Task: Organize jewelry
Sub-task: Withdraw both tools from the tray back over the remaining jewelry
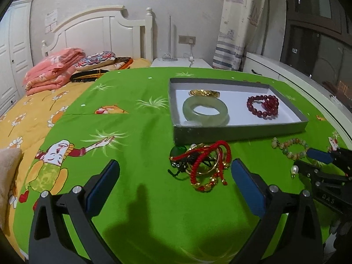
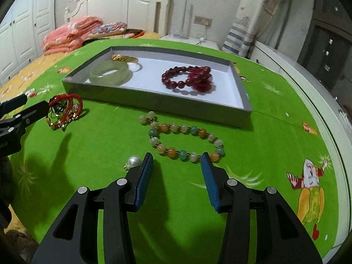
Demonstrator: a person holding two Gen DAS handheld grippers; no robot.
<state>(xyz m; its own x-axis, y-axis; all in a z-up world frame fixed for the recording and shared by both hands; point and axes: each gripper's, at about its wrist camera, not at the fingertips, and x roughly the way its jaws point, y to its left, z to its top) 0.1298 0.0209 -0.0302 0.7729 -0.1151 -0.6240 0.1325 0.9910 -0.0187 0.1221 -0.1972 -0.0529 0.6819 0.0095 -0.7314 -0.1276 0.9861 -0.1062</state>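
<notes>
A green cloth (image 1: 136,198) covers the bed. A grey tray (image 2: 154,104) rests on it, holding a jade bangle (image 2: 110,71), red bead bracelet (image 2: 189,79) and gold bangle (image 2: 123,58). The left gripper (image 1: 176,173) stands wide, empty, just before a tangle of red cords (image 1: 204,167). The right gripper (image 2: 177,165) stands half open, empty, at the pastel bead bracelet (image 2: 182,140). A pearl (image 2: 133,161) lies beside its left finger.
</notes>
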